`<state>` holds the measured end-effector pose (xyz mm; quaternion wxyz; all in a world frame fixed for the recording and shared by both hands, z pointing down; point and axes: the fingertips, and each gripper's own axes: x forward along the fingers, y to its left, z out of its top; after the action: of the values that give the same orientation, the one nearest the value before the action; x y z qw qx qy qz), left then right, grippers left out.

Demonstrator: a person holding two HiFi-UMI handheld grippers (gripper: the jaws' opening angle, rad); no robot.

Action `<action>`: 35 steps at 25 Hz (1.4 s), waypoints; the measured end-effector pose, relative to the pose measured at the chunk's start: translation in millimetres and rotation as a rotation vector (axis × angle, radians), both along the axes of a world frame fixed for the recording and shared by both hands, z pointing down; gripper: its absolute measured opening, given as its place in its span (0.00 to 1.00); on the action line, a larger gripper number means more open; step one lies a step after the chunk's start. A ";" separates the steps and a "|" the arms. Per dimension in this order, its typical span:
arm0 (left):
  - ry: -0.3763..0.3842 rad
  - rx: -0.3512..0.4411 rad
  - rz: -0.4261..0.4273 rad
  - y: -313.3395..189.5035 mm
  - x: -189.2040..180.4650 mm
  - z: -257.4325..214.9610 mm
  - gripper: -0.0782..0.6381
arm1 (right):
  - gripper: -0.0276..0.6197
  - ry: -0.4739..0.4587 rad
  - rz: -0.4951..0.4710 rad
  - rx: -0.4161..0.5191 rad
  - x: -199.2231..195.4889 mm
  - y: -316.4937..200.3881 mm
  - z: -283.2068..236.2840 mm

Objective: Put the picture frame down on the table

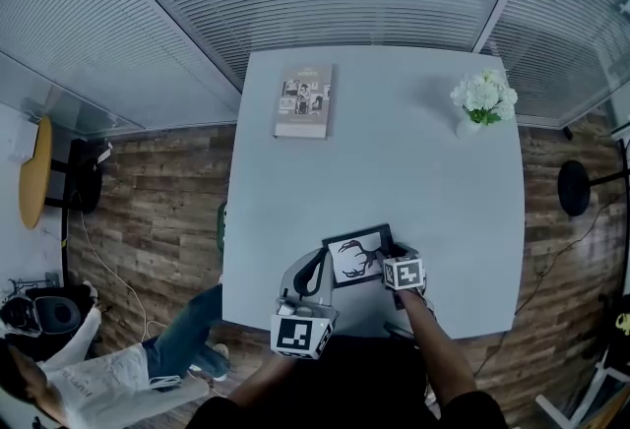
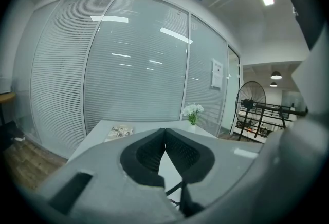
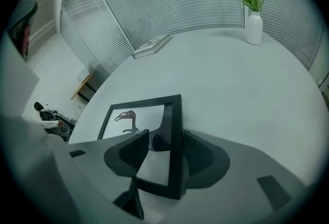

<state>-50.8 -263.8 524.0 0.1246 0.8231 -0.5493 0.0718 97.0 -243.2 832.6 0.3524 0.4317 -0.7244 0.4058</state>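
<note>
The picture frame (image 1: 356, 255) is black-edged with a dark bird-like print on white. It sits low over the near edge of the white table (image 1: 394, 171); I cannot tell whether it touches. In the right gripper view the frame (image 3: 139, 115) stretches away from the jaws, and my right gripper (image 3: 167, 143) is shut on its right border, one jaw on the glass side and one on the outer side. In the head view this gripper (image 1: 388, 258) is at the frame's right corner. My left gripper (image 1: 315, 268) is just left of the frame; its jaws (image 2: 165, 133) meet at the tips and hold nothing.
A book (image 1: 303, 100) lies at the table's far left. A white vase of white flowers (image 1: 483, 102) stands at the far right. Glass walls with blinds surround the table. A standing fan (image 2: 251, 110) is off to the right, and a seated person (image 1: 108, 368) is on the floor to the left.
</note>
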 end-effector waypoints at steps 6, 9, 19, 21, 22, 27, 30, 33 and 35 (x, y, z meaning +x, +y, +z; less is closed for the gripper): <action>0.008 0.019 -0.014 11.9 -10.4 -8.7 0.13 | 0.36 0.003 0.028 0.036 4.0 -1.1 -16.3; 0.013 0.033 -0.015 21.7 -17.2 -13.5 0.13 | 0.36 -0.006 0.044 0.083 3.4 -3.0 -36.6; 0.035 0.107 0.004 72.6 -38.5 -34.7 0.13 | 0.12 -0.029 0.101 0.264 -7.7 24.6 -112.7; 0.046 0.113 0.004 84.5 -43.0 -40.0 0.13 | 0.09 -0.034 0.131 0.305 -8.9 36.9 -128.5; 0.051 0.116 0.004 90.8 -45.4 -41.4 0.13 | 0.09 -0.037 0.145 0.326 -9.5 43.6 -136.6; 0.061 0.133 0.025 127.9 -56.3 -48.4 0.13 | 0.07 -0.064 0.200 0.432 -17.7 86.4 -183.7; 0.067 0.146 0.043 151.9 -60.2 -54.1 0.13 | 0.07 -0.081 0.231 0.510 -21.9 116.5 -216.8; 0.072 0.149 0.055 169.3 -63.6 -58.9 0.13 | 0.07 -0.099 0.257 0.596 -26.8 141.5 -254.0; 0.072 0.149 0.064 176.0 -64.2 -60.4 0.13 | 0.07 -0.103 0.266 0.658 -30.1 154.7 -279.4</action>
<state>-115.0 -87.7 463.5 0.0804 0.8492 -0.5219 0.0051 66.9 -88.5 553.2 0.1015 0.5914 -0.7708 0.2143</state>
